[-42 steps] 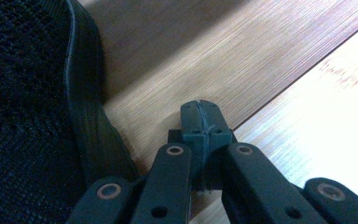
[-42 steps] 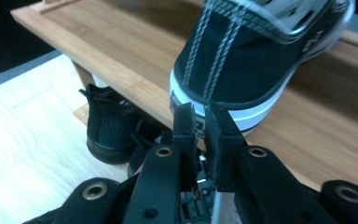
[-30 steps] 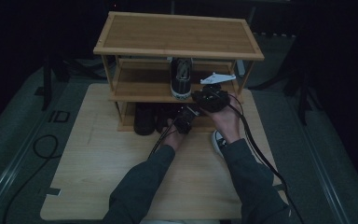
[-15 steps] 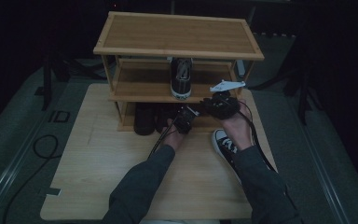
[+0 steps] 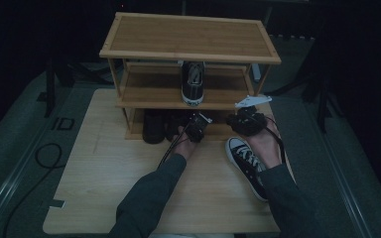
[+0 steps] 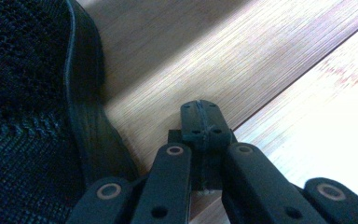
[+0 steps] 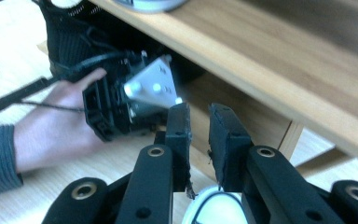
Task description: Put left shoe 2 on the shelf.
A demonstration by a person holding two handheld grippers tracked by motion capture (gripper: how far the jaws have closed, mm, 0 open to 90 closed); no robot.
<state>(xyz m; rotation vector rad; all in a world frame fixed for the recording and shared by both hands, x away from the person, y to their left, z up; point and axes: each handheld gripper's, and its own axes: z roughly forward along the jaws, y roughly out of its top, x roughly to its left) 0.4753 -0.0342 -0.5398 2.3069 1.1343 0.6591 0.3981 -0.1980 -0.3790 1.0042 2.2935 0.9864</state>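
Black sneaker lies on table; we see right gripper above its toe, jaws slightly apart, empty. Left gripper closed, beside dark shoe.

Quick count: one wooden shoe rack at the top centre, three shelves on it. Black-and-white sneakers: two, one on the middle shelf, one on the table at lower right. Dark shoes under the rack: looks like two.
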